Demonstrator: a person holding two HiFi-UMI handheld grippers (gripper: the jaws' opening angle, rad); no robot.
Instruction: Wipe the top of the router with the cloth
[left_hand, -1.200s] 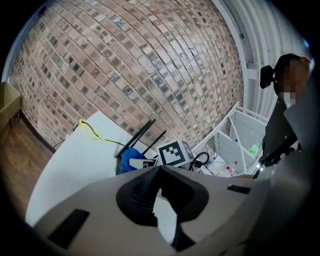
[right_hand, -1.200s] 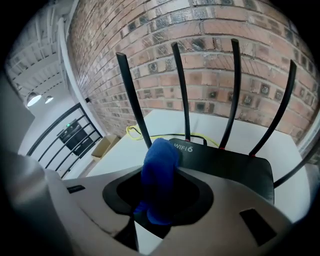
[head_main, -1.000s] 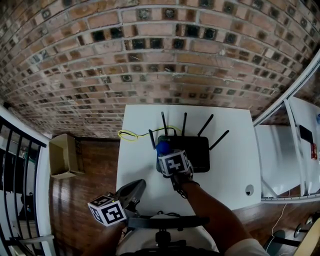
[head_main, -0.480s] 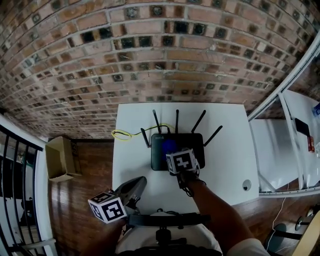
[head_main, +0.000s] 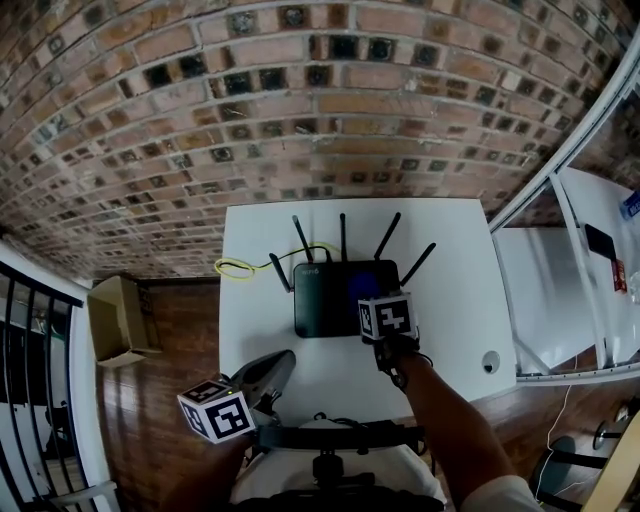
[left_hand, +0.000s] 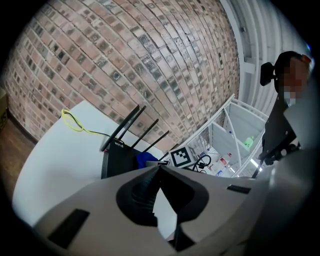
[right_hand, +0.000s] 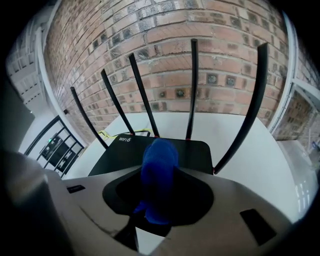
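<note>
The right gripper (right_hand: 159, 165) and its cloth (right_hand: 159, 181) hide the router's (right_hand: 197, 152) near edge.

The router (head_main: 325, 300) lies on the surface (head_main: 460, 290), beneath the right hand-held gripper (head_main: 368, 295) and ahead of the left hand-held gripper (head_main: 272, 368).

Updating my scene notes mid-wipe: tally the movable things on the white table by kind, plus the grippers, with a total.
Router, five antennas: 1
Blue cloth: 1
Yellow cable: 1
Grippers: 2, the left gripper and the right gripper
Total: 5
</note>
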